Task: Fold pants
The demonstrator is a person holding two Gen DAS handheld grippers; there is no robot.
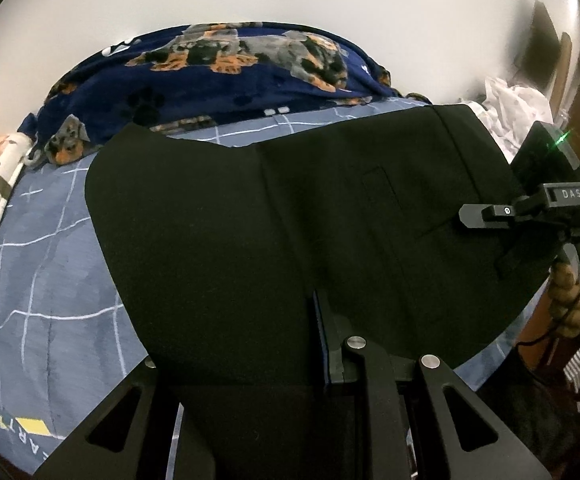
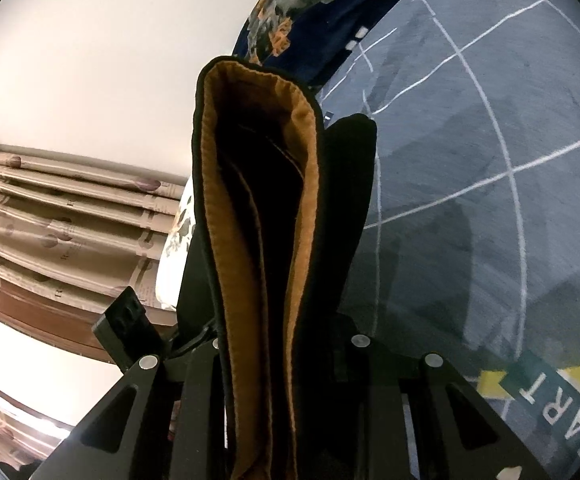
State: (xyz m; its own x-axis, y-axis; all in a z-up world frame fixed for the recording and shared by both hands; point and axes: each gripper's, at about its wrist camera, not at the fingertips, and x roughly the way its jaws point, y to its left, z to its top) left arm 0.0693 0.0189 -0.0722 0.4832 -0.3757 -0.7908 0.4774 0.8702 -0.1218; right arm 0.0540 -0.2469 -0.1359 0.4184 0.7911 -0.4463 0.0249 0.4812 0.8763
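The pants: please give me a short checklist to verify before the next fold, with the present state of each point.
1. Left tool grips the pants: ok, fabric lies between its fingers.
2. Right tool grips the pants: ok, shut on the tan-lined waistband.
3. Pants free of the dog-print blanket: ok.
4. Bedsheet smooth: ok.
5. Leg hems aligned: cannot tell.

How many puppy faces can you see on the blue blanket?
1 clear puppy face, at the left end of the blue blanket, by the bed sheet. More dogs sprawl along the top, blurry. The black pants may hide others.
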